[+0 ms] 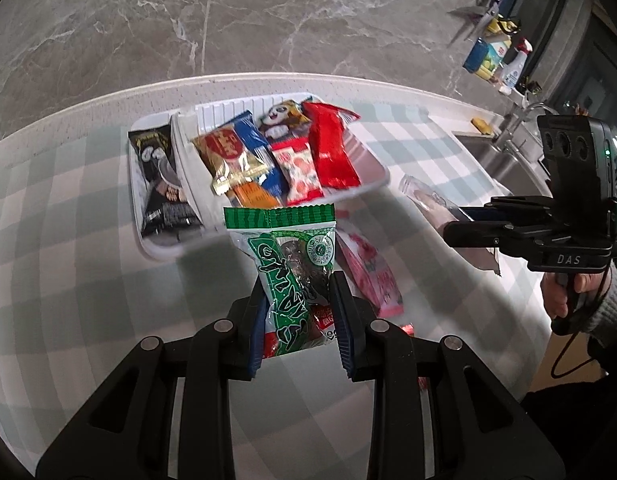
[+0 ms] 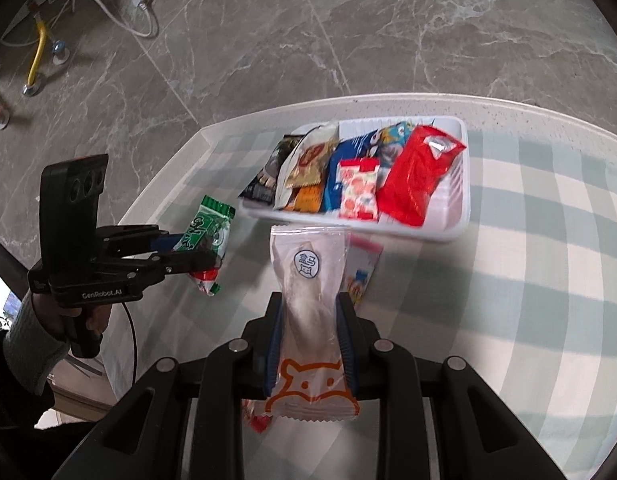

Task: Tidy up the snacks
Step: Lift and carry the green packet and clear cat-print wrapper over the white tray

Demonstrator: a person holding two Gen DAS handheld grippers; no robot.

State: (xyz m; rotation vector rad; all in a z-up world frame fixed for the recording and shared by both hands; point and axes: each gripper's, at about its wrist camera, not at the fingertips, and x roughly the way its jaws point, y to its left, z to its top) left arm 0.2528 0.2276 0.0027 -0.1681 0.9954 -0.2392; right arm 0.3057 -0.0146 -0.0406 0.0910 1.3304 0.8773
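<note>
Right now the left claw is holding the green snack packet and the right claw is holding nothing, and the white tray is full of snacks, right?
Not quite. The right claw is not free: it is shut on a clear packet with an orange animal face, as the right wrist view shows. The rest is right: the left claw holds the green snack packet, and the white tray holds many snacks.

Grey veined marble floor (image 1: 148, 20) lies beyond a rounded table (image 2: 548, 280) under a pale checked cloth.
</note>
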